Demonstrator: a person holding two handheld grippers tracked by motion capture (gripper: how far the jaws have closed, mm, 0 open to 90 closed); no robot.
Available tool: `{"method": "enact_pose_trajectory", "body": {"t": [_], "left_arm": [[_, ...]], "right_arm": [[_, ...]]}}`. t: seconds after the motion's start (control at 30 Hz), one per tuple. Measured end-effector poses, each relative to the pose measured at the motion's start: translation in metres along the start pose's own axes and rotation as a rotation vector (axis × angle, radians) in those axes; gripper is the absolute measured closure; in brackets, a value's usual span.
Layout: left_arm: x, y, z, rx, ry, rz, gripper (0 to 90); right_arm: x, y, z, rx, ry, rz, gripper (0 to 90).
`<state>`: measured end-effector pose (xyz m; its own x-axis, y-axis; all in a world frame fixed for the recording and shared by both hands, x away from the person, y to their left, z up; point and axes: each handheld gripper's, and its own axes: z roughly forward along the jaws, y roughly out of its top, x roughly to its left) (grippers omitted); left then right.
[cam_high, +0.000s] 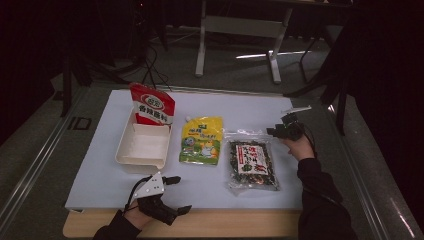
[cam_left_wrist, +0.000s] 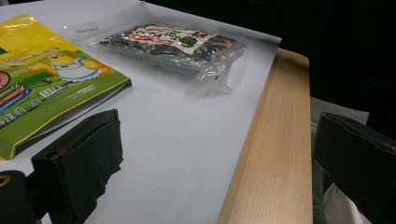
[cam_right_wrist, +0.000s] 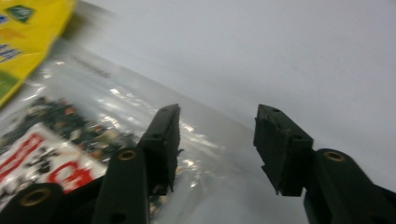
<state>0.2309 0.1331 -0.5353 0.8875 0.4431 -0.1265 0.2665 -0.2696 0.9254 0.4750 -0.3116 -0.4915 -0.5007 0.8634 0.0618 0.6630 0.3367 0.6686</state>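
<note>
Starting with the high view: we are holding the right gripper (cam_high: 278, 131) just off the clear plastic bag of dark dried seaweed with a red-and-white label (cam_high: 252, 164), at about one o'clock from the bag, near its sealed upper corner. The bag is lying flat on the white paper sheet (cam_high: 210, 185), and at its nine o'clock is lying the yellow-green spouted pouch with a cartoon figure (cam_high: 201, 140), then the cream rectangular tray (cam_high: 142, 146) with a red seasoning packet (cam_high: 151, 105) propped at its twelve o'clock end. The left gripper (cam_high: 176, 194) is resting at six o'clock, by the wooden table edge (cam_high: 200, 225), probably parked out of the way.

In the left gripper view, its jaws are standing wide apart with nothing between them, looking toward the seaweed bag (cam_left_wrist: 173, 44) and the pouch (cam_left_wrist: 42, 84).

In the right gripper view, the jaws are standing about half open and gripping nothing; the bag's clear edge (cam_right_wrist: 116, 116) is lying beneath the left jaw, so we judge we are hovering just clear of it.
</note>
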Motion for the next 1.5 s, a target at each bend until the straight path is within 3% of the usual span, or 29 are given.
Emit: {"method": "enact_pose_trajectory", "body": {"t": [0.2, 0.37, 0.53, 0.6, 0.67, 0.77, 0.83, 1.0, 1.33, 1.5], "left_arm": [[0.001, -0.002, -0.001, -0.001, 0.003, -0.011, 3.0], [0.002, -0.003, -0.001, 0.002, 0.007, -0.015, 3.0], [0.002, -0.004, -0.002, 0.002, 0.010, -0.017, 3.0], [0.002, -0.004, -0.002, 0.001, 0.009, -0.018, 3.0], [0.002, -0.004, -0.001, 0.002, 0.009, -0.018, 3.0], [0.002, -0.004, -0.001, 0.005, 0.007, -0.016, 3.0], [0.002, -0.004, -0.001, 0.006, 0.006, -0.015, 3.0], [0.001, -0.003, -0.001, 0.004, 0.007, -0.016, 3.0], [0.001, -0.002, 0.001, 0.006, 0.005, -0.013, 3.0], [0.000, 0.000, 0.001, 0.005, 0.003, -0.009, 3.0]], "right_arm": [[-0.012, 0.000, 0.015, 0.020, 0.012, 0.055, 42.6], [-0.018, 0.000, 0.025, 0.043, 0.080, 0.062, 42.5], [-0.017, -0.002, 0.031, 0.096, 0.127, 0.001, 47.1], [-0.015, -0.003, 0.034, 0.125, 0.144, -0.028, 53.1], [-0.012, -0.004, 0.035, 0.141, 0.110, -0.075, 62.7], [-0.014, -0.003, 0.028, 0.126, 0.097, -0.066, 83.3], [-0.015, -0.002, 0.023, 0.118, 0.116, -0.083, 90.0], [-0.006, 0.000, 0.014, 0.121, 0.106, -0.171, 90.0], [-0.003, 0.005, -0.024, 0.026, 0.086, -0.187, 90.0], [0.006, 0.006, -0.044, 0.002, 0.099, -0.248, 90.0]]}}
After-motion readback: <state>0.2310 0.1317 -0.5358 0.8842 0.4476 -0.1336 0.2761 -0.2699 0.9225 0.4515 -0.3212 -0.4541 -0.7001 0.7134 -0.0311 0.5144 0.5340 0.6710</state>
